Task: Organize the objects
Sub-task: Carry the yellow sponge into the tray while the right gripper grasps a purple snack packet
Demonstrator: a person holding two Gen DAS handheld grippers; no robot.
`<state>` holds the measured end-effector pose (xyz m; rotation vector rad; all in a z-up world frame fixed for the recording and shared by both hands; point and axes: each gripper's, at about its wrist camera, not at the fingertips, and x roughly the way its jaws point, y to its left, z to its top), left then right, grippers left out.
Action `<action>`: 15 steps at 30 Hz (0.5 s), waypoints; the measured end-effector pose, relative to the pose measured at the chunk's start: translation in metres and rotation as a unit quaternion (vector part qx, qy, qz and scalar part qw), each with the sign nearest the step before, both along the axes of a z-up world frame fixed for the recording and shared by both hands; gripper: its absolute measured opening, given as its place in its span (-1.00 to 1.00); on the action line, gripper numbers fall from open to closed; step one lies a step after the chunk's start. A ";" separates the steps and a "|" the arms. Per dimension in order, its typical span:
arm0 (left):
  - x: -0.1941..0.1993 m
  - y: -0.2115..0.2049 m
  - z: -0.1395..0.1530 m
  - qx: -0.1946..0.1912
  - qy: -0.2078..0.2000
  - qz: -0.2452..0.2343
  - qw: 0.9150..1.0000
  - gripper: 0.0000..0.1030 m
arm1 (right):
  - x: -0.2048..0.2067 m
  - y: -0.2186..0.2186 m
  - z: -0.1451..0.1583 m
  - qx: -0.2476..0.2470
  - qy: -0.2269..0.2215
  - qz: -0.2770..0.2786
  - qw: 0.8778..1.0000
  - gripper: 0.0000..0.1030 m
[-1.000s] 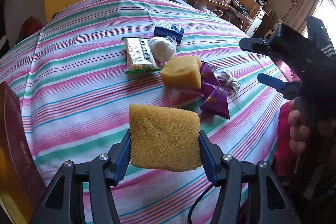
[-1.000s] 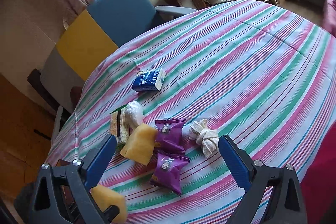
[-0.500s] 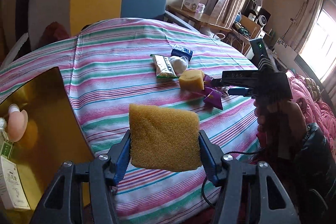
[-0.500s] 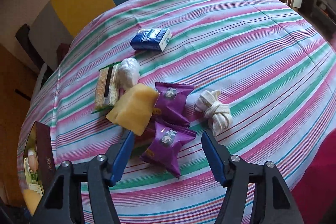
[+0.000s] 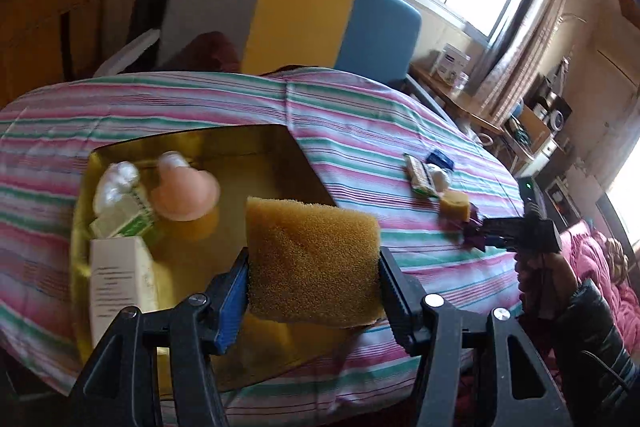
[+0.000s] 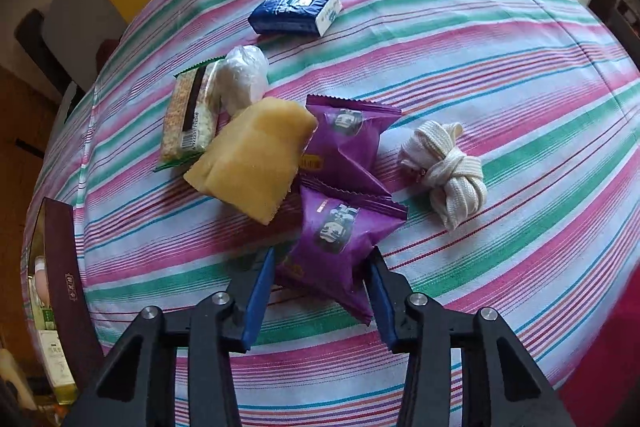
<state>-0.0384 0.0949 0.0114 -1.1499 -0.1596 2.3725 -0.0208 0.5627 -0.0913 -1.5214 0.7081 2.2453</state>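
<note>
Presently my left claw (image 5: 314,283) grips a yellow-brown foam sponge (image 5: 312,261) above the gold-lined open box (image 5: 256,155); my right claw (image 6: 320,281) is closing around the nearer purple foil snack packet (image 6: 340,243) on the striped counter (image 6: 500,75).

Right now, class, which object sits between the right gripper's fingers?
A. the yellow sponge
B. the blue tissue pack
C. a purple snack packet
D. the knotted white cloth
C: in the right wrist view, the right gripper, jaws closing, straddles the nearer purple snack packet.
</note>
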 end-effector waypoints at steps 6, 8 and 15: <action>-0.001 -0.063 -0.010 -0.019 -0.015 0.066 0.998 0.16 | -0.003 -0.014 0.004 0.026 0.006 0.037 0.999 -0.18; 0.000 -0.062 -0.015 -0.029 -0.019 0.061 0.998 0.16 | -0.002 -0.015 0.005 0.029 0.009 0.040 0.999 -0.18; -0.030 -0.023 -0.046 -0.070 -0.055 0.030 0.996 0.16 | 0.001 -0.021 0.011 0.034 0.020 0.044 0.998 -0.18</action>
